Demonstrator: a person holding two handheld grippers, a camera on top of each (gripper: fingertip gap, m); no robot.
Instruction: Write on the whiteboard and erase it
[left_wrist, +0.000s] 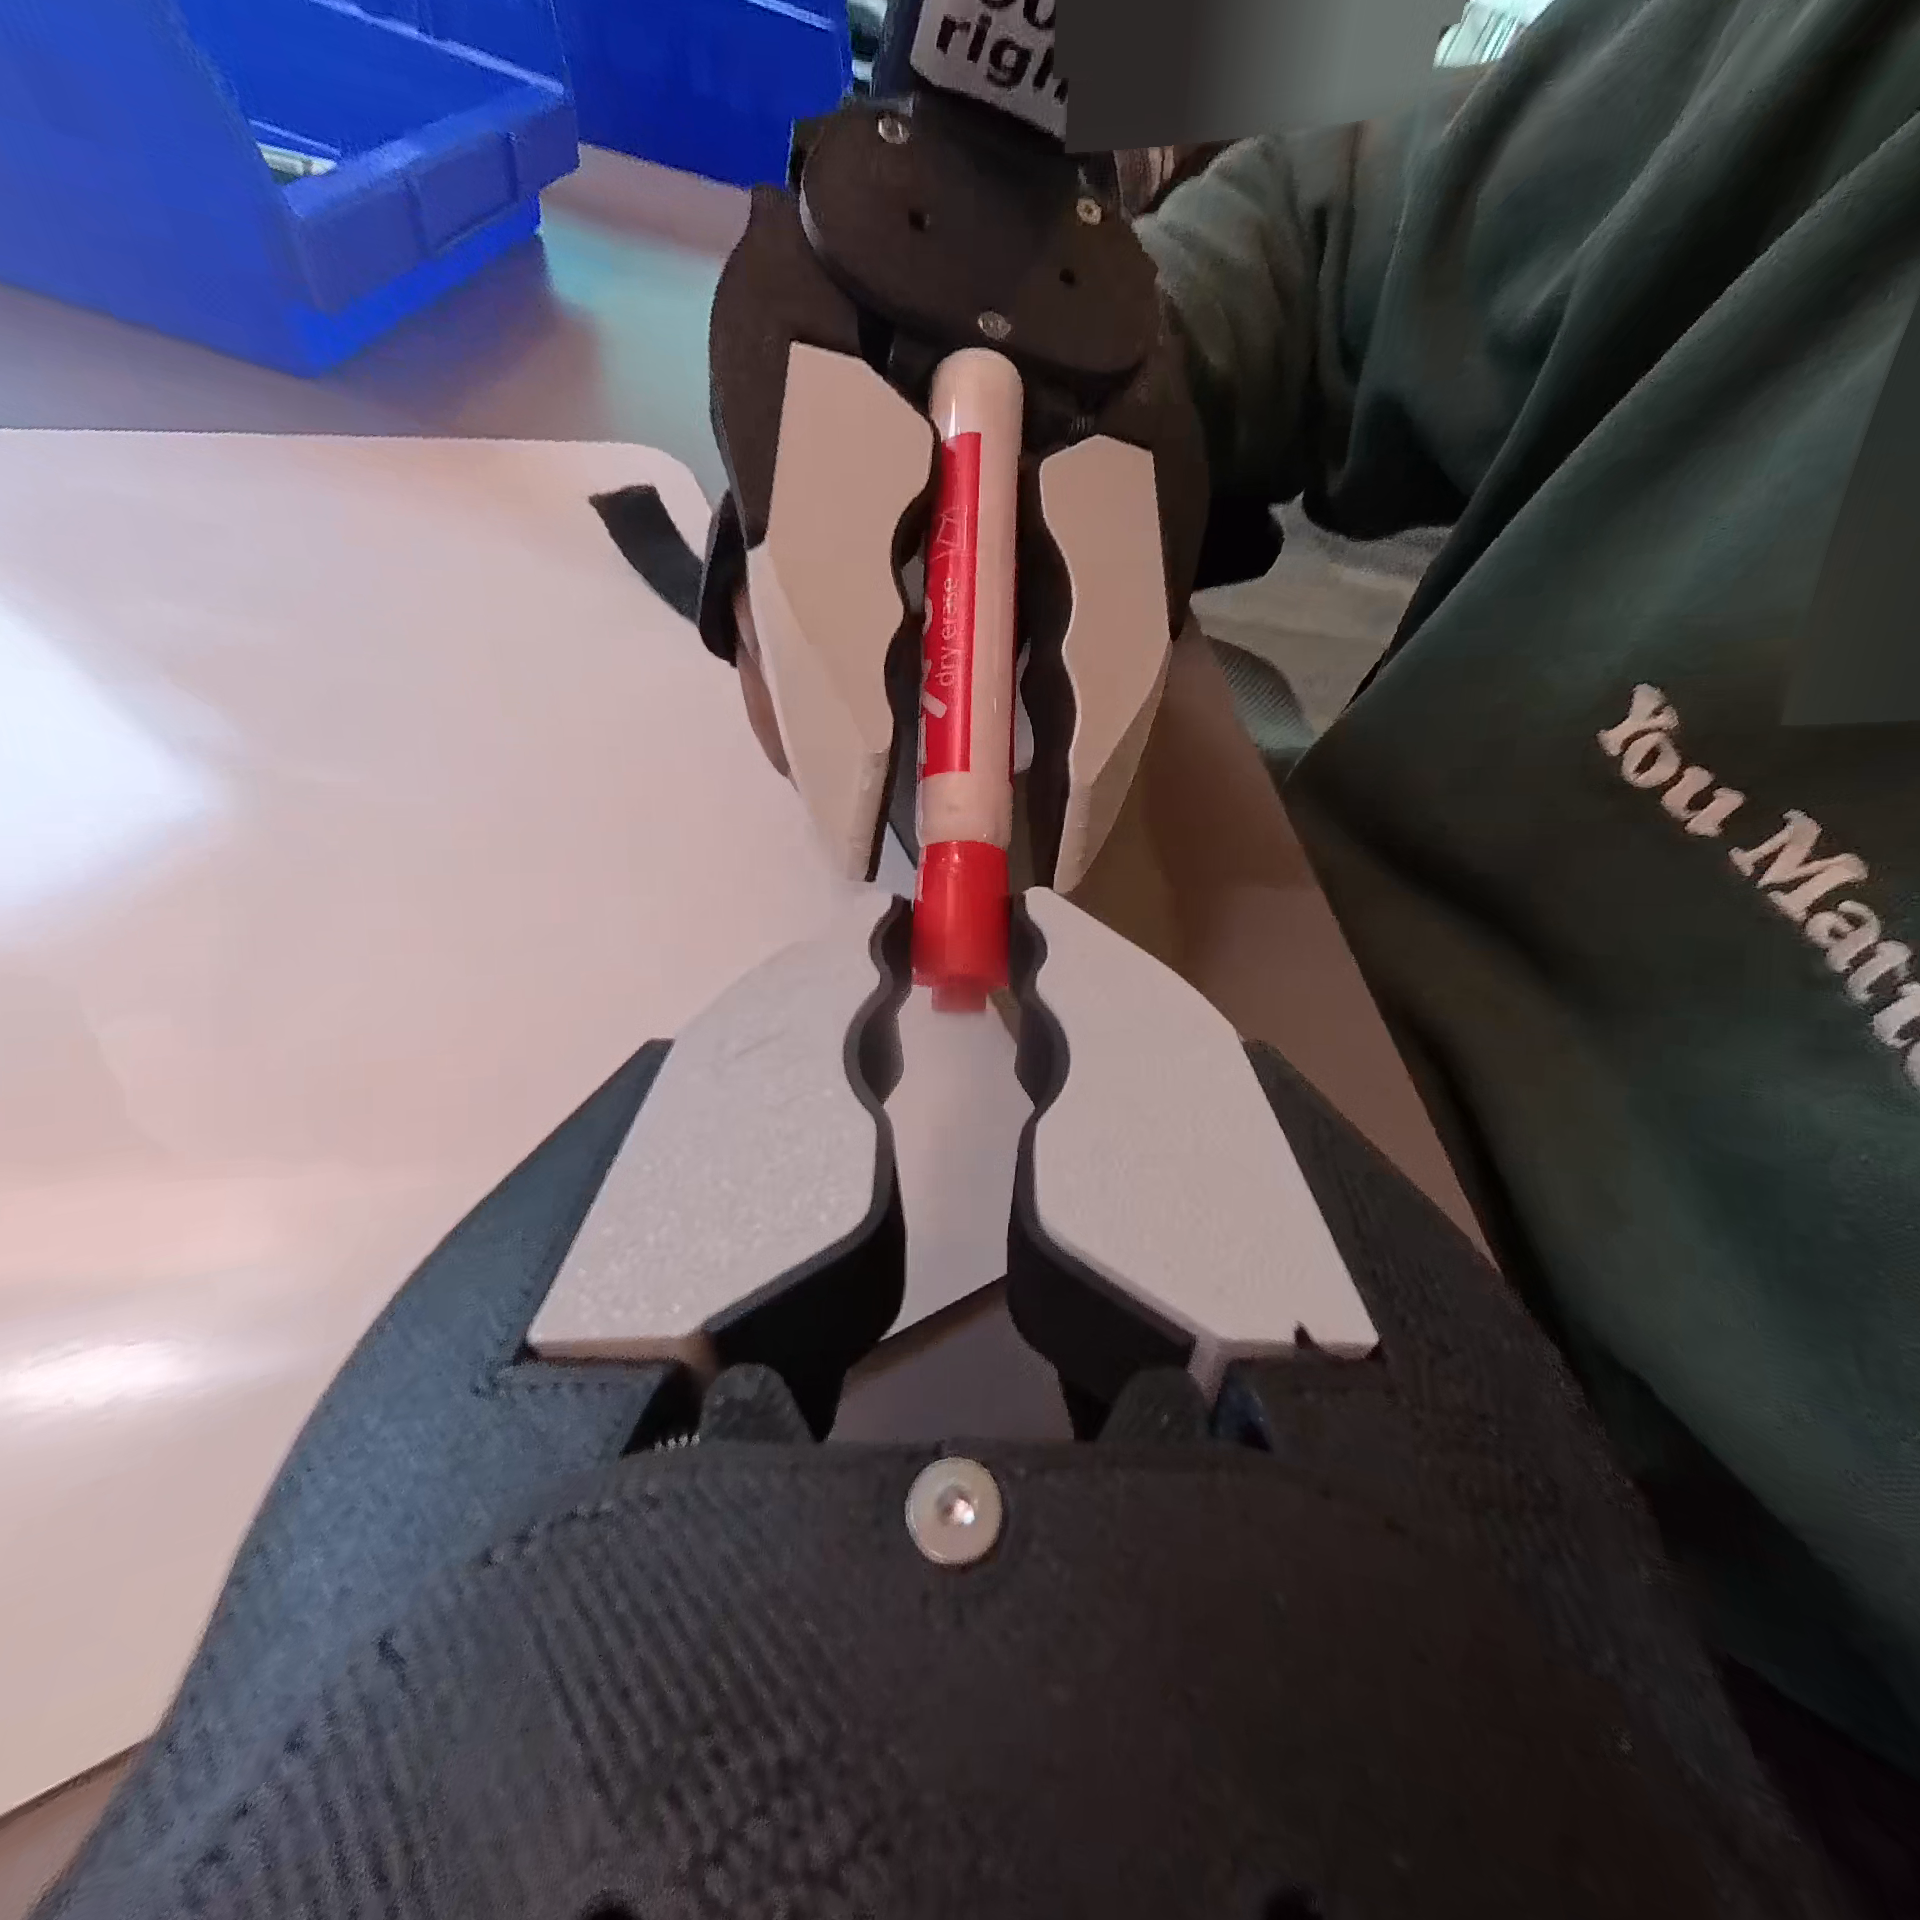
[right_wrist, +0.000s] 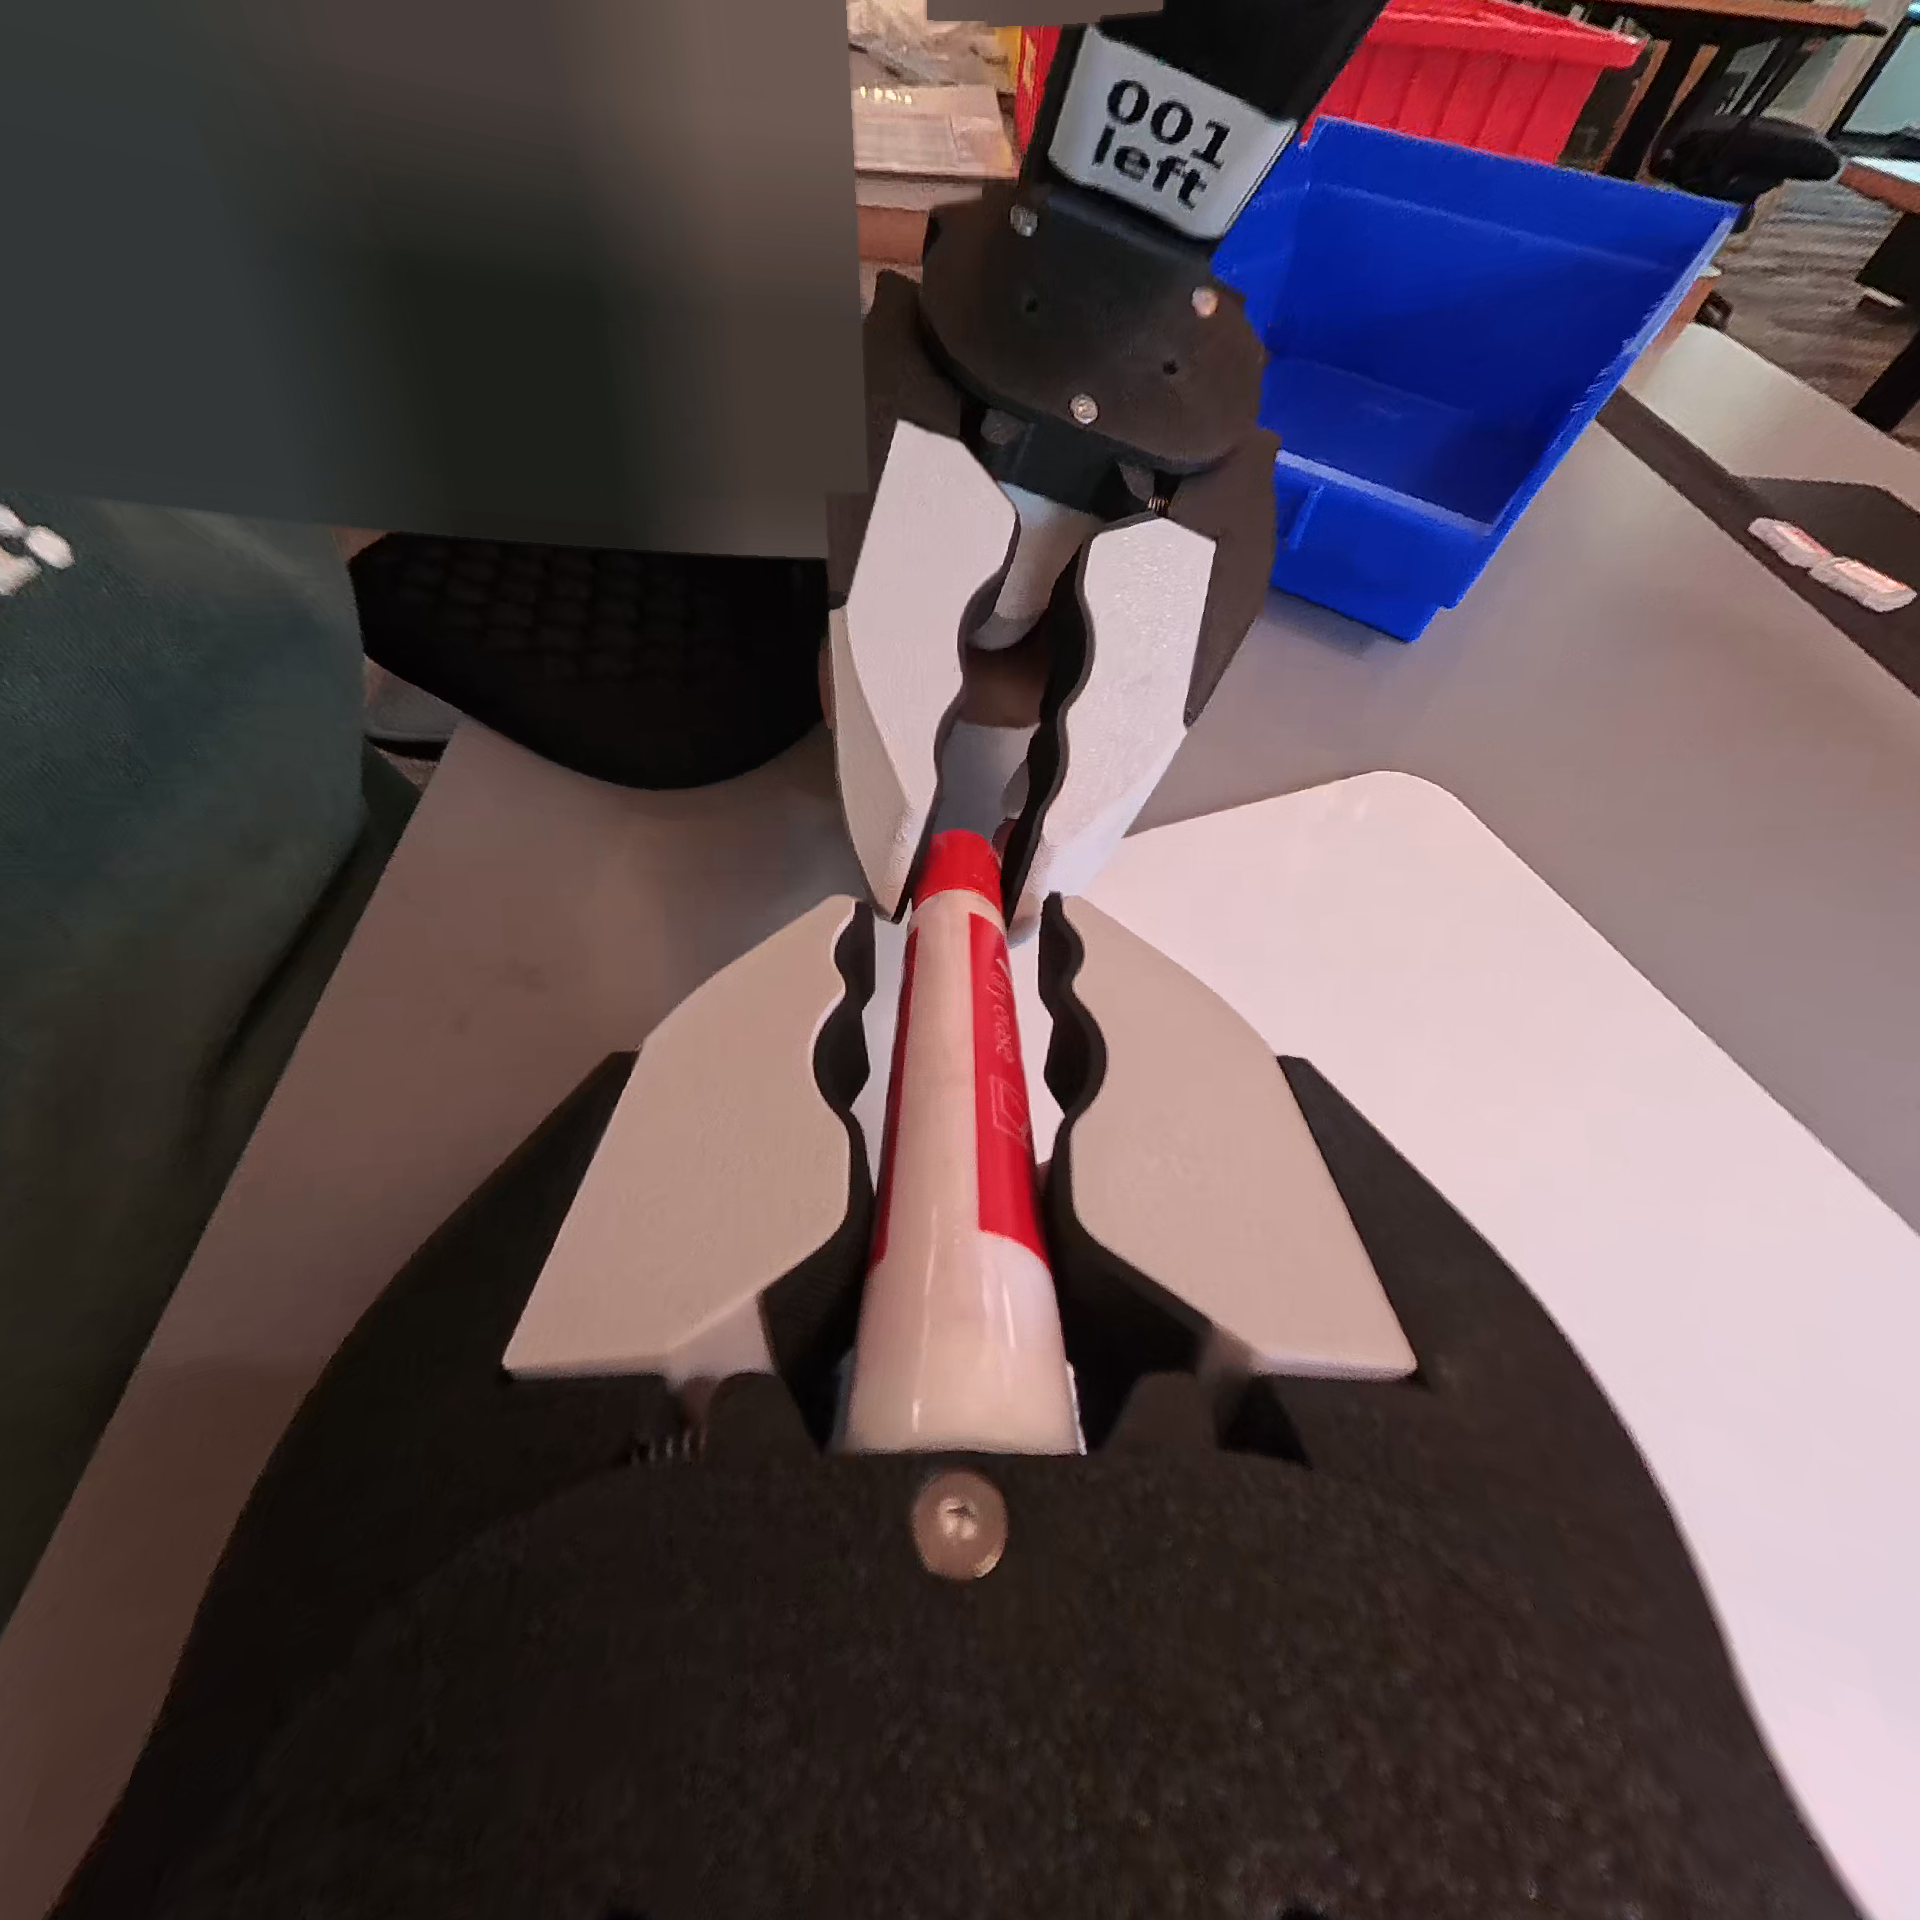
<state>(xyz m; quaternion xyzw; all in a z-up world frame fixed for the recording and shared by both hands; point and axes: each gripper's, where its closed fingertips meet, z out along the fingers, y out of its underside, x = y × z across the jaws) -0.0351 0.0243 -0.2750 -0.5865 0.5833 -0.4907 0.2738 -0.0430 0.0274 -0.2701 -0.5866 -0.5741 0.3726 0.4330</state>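
1. Grey table (right_wrist: 1558, 644) carries a blank whiteboard (right_wrist: 1455, 1039), with a blue bin (right_wrist: 1455, 436) behind.
2. Right tool (right_wrist: 961, 925) clamps the marker (right_wrist: 961, 1174) barrel; left tool (left_wrist: 956, 914) pinches its red cap (left_wrist: 958, 925).
3. Nothing is written yet; uncapping, writing and erasing remain.
4. Only the left view shows a black strap (left_wrist: 644, 551) on the board; only the right shows a red bin (right_wrist: 1475, 73).

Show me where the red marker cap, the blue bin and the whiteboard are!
red marker cap (left_wrist: 958, 925): left wrist view, on the cap's middle, between the left claw's fingertips.
blue bin (right_wrist: 1455, 343): right wrist view, on its inner back wall.
whiteboard (right_wrist: 1455, 1039): right wrist view, on its bare white surface.
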